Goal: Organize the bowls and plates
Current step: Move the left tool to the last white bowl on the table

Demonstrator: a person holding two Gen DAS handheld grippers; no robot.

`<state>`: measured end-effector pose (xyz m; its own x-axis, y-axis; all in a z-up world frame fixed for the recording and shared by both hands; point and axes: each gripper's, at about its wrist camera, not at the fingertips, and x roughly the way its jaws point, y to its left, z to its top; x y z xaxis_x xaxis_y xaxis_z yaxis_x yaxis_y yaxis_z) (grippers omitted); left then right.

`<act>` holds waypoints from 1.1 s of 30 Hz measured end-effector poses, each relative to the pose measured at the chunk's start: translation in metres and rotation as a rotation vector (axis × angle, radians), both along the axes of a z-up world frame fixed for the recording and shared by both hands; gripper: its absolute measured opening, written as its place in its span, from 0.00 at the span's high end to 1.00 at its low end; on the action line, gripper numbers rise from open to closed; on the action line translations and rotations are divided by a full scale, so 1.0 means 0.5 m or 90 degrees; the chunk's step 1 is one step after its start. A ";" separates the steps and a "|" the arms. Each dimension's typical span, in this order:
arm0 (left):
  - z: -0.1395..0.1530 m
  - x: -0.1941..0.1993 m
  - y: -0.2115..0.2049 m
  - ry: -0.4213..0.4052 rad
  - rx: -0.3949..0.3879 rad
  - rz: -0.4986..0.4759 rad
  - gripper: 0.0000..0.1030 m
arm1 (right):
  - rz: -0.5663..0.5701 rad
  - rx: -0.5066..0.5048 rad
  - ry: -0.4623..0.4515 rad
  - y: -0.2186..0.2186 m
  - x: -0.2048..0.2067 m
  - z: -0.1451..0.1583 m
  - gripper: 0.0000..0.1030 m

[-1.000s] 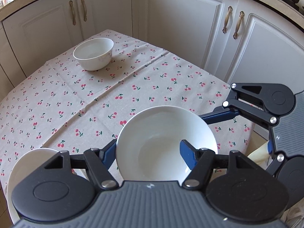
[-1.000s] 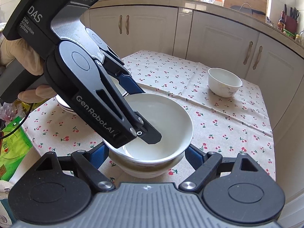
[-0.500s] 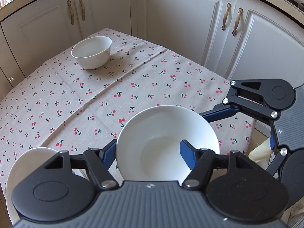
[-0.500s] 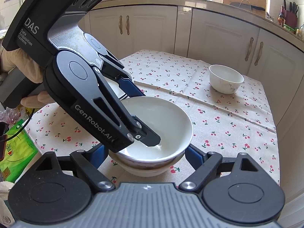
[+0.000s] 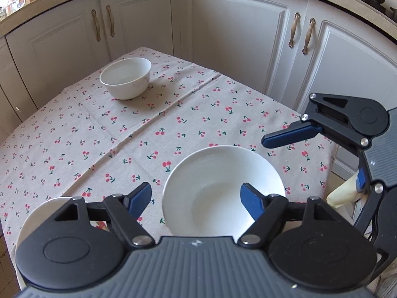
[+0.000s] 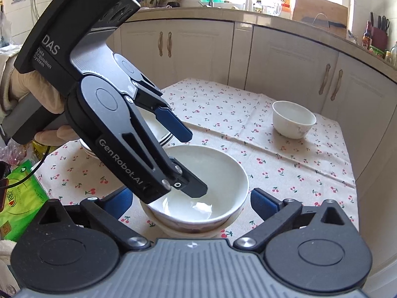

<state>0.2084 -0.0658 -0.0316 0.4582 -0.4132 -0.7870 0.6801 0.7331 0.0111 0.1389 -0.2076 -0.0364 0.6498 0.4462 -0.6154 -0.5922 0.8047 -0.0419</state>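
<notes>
A wide white bowl sits nested on another bowl on the cherry-print tablecloth. My left gripper is open, jaws apart just above the bowl's near-left rim, not gripping it. In the right wrist view its lower finger hangs over the bowl. My right gripper is open, its fingers either side of the stacked bowls; it shows at the right in the left wrist view. A smaller white bowl stands at the table's far end. Stacked white plates lie at the near-left corner.
White cabinets close in around the table's far sides. A green packet lies beside the table on the left. The table's right edge drops off near my right gripper.
My left gripper has opened and let go of the wide bowl, then drawn back and up to the left. The bowl now rests on the lower bowl. The right gripper stays open.
</notes>
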 end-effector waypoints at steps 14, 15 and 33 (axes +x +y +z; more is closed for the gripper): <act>0.058 0.041 0.039 -0.034 -0.036 0.032 0.15 | -0.035 -0.030 -0.024 -0.030 0.041 0.029 0.00; 0.064 0.049 0.038 -0.035 -0.039 0.034 0.15 | -0.036 -0.030 -0.026 -0.034 0.048 0.033 0.00; 0.121 0.265 -0.017 -0.036 -0.048 0.046 0.14 | -0.042 -0.065 -0.040 -0.098 0.238 0.056 0.00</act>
<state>0.3408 -0.0742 0.0290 0.5310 -0.4354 -0.7270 0.6258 0.7799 -0.0101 0.2579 -0.2566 -0.0082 0.7145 0.3388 -0.6121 -0.5318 0.8315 -0.1605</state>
